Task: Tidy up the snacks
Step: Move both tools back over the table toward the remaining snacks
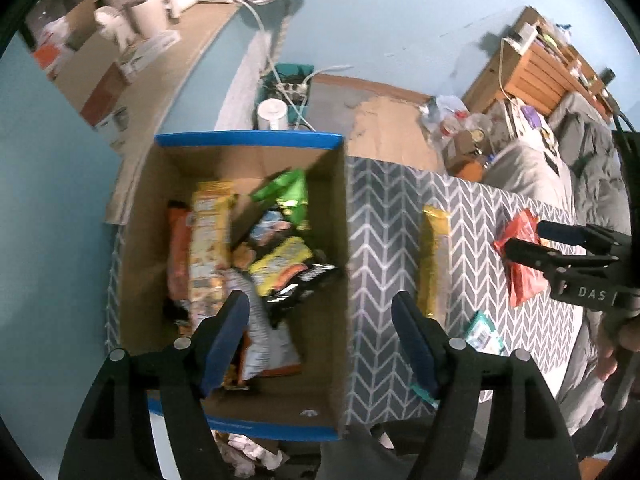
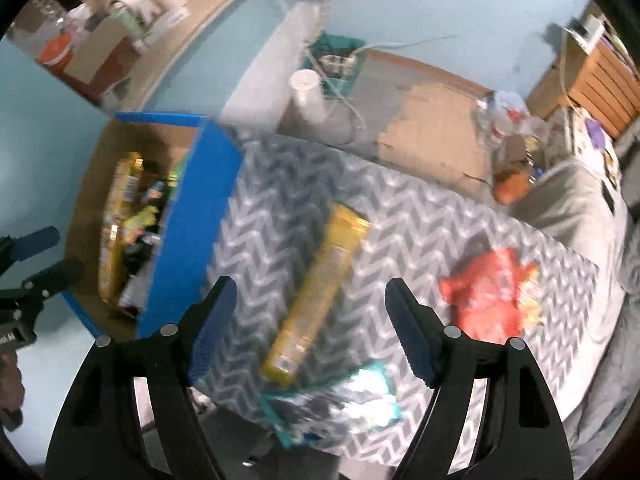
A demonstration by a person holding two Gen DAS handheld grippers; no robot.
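A cardboard box point(image 1: 332, 184) with a blue rim point(image 2: 192, 208) stands at the left end of a chevron-patterned table point(image 1: 384, 216). Several snack packets lie inside it, among them a yellow and orange pack point(image 1: 208, 236) and a green bag point(image 1: 288, 192). My left gripper point(image 1: 320, 340) hangs open above the box with nothing between its fingers. On the table lie a long yellow pack point(image 2: 316, 300), a red bag point(image 2: 488, 300) and a teal packet point(image 2: 340, 408). My right gripper point(image 2: 310, 324) hovers open over the long yellow pack, touching nothing.
A couch with grey cushions point(image 1: 532, 168) borders the table's right side. On the floor beyond are a white cylinder point(image 1: 272, 114), a teal bin with cables point(image 1: 292, 84) and flat cardboard point(image 1: 392, 132). Crumpled paper point(image 1: 252, 452) lies below the box.
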